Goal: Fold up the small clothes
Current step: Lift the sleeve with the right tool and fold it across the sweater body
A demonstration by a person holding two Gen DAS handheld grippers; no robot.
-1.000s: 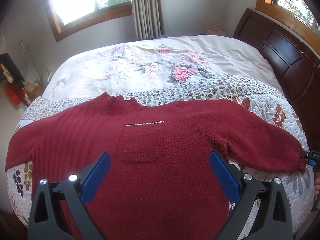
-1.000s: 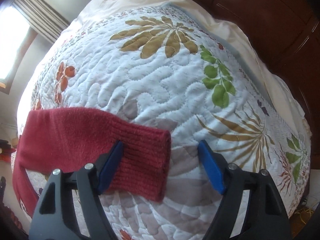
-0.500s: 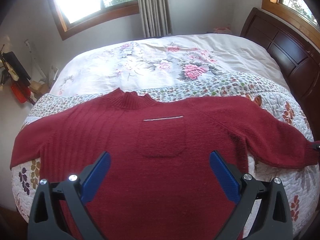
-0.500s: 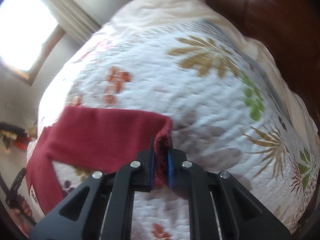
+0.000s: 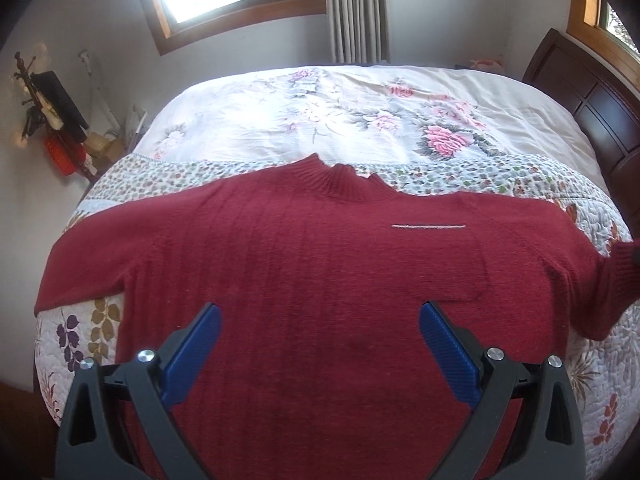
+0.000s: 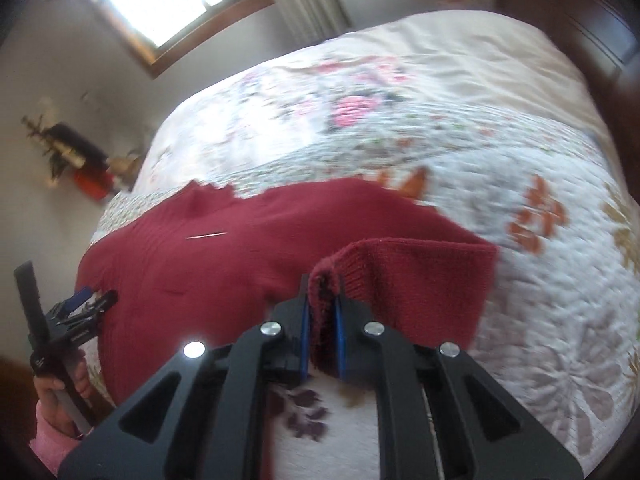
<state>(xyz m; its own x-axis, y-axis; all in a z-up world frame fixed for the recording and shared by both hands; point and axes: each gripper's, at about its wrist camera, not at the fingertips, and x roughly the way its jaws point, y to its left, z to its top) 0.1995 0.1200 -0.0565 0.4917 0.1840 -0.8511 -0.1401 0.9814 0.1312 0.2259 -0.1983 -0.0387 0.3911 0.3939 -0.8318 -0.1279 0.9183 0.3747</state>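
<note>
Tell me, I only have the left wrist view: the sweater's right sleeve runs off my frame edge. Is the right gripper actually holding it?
Observer: Yes. The right gripper is shut on the sleeve cuff, with the ribbed edge pinched between its blue pads.
Operator: Is the sleeve flat on the quilt?
Observer: No. The sleeve is raised and doubled over toward the sweater body.
Operator: How does my left gripper look from there?
Observer: The left gripper sits at the sweater's near edge, open, gripping no fabric. A hand in a pink sleeve holds its handle.
</note>
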